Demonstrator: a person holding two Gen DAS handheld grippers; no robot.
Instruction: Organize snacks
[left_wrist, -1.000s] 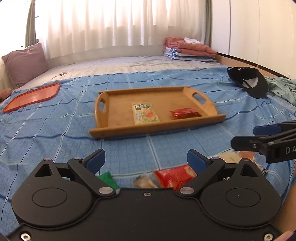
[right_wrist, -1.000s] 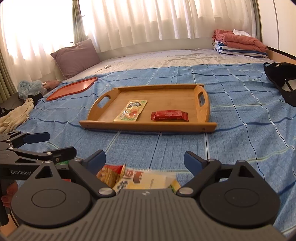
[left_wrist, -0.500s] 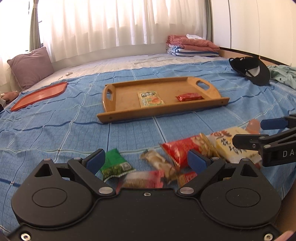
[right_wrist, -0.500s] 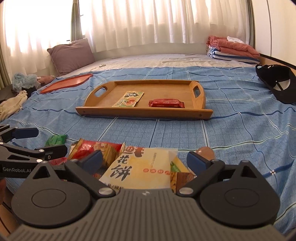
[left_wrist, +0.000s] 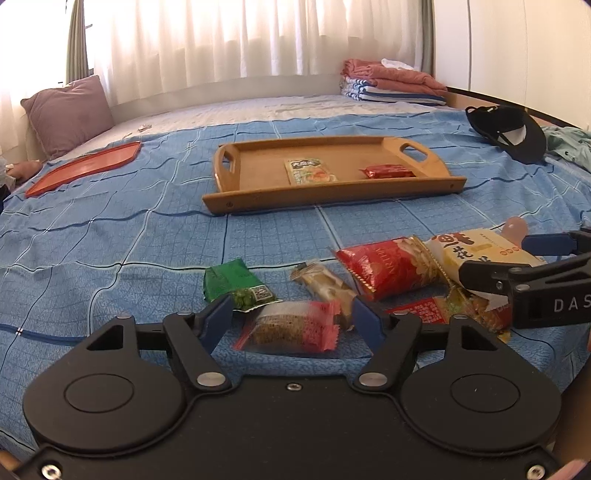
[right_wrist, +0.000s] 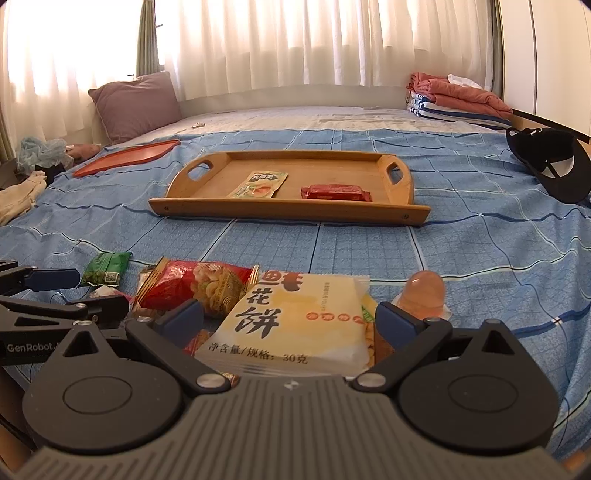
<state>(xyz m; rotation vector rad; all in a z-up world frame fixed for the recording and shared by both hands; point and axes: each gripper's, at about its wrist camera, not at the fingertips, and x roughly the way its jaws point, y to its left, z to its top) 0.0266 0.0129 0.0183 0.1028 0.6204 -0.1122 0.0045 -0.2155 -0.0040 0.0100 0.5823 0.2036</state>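
Observation:
A wooden tray (left_wrist: 325, 194) (right_wrist: 288, 206) lies on the blue bedspread and holds a green-orange sachet (left_wrist: 309, 171) and a red bar (left_wrist: 386, 170). Near the front edge lie several snacks: a green packet (left_wrist: 232, 282), a pink-ended wrapped bar (left_wrist: 291, 326), a beige bar (left_wrist: 325, 282), a red chip bag (left_wrist: 388, 269) (right_wrist: 195, 282), a yellow pastry pack (right_wrist: 295, 321) and a pink jelly cup (right_wrist: 424, 293). My left gripper (left_wrist: 291, 319) is open around the pink-ended bar. My right gripper (right_wrist: 290, 323) is open around the yellow pastry pack.
An orange-red lid (left_wrist: 85, 170) lies far left. A purple pillow (left_wrist: 68, 114) is at the back left, folded towels (left_wrist: 391, 86) at the back right, a black cap (left_wrist: 513, 133) at the right. The bed's front edge is close below the grippers.
Both grippers have pulled back and lowered toward the snack pile near the bed's front edge. The left fingers now straddle the pink-ended bar and have narrowed; the right fingers straddle the yellow pack.

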